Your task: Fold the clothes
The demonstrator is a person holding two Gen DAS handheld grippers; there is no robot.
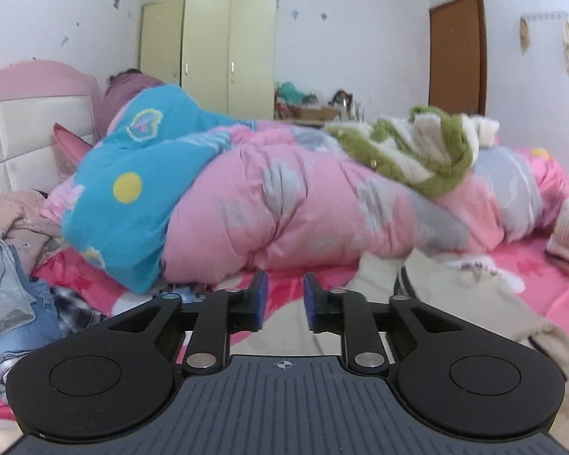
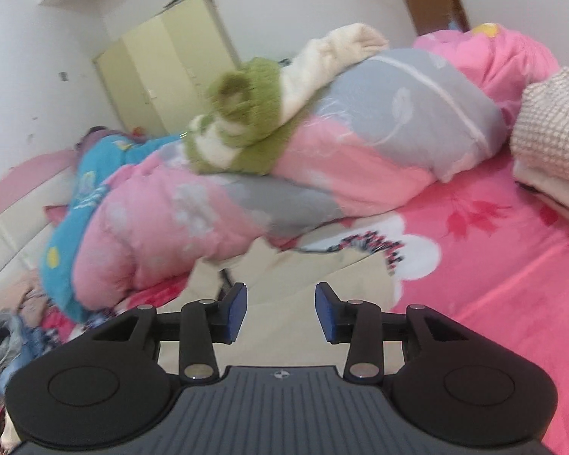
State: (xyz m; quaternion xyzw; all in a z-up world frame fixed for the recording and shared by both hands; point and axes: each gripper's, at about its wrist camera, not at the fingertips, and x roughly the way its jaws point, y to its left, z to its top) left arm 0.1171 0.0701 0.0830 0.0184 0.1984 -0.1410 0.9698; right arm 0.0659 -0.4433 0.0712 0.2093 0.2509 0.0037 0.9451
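Nearest in both wrist views are the grippers themselves: the left gripper point(image 1: 284, 299) has its blue pads a narrow gap apart with nothing between them, and the right gripper point(image 2: 280, 311) stands wider open, also empty. Directly under and just ahead of both lies a cream garment point(image 2: 284, 276) spread on the pink floral bedsheet point(image 2: 493, 265); in the left view the same cloth point(image 1: 455, 303) runs off to the right of the fingers, so it lies more squarely before the right gripper, and that one seems the nearer to its far edge. Its outline and long axis are hard to judge, since the gripper bodies cover its near part and motion blur smears its edges. To the left sits a heap of denim and grey clothes point(image 1: 15, 284), cut off by the frame. Beyond rises a bunched pink and blue quilt point(image 1: 284, 197), and on its crest rests a crumpled green and white fleece garment point(image 1: 417, 148), well apart from both grippers. At the right edge a stack of pale folded items point(image 2: 550, 140) is only partly visible.
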